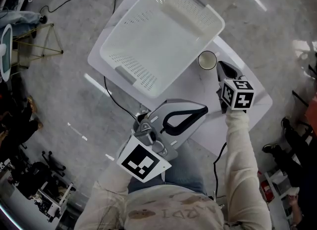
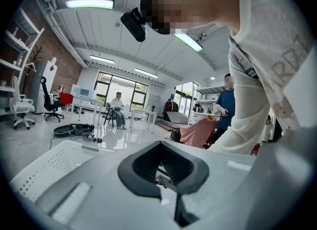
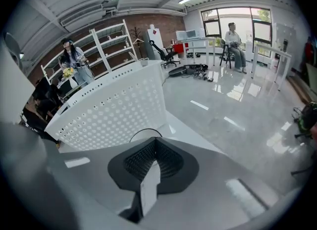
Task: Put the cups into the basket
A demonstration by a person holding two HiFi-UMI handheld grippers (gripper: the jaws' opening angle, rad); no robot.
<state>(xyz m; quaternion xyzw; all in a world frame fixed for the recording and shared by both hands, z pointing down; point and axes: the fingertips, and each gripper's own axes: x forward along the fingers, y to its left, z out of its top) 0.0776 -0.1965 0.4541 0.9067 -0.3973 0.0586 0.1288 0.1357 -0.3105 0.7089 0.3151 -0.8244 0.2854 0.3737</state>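
Cup [image 1: 207, 60] just ahead of your right claw [image 1: 219, 66] looks light and tippy, so open those closed, empty jaws and pinch its rim; left claw's [image 1: 203, 109] closed too.

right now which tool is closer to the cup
The right tool, tips right beside the cup; the left tool sits well back from it.

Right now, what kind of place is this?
Probably an open-plan lab or workshop: white shelving by a brick wall, desks with office chairs, and ceiling strip lights.
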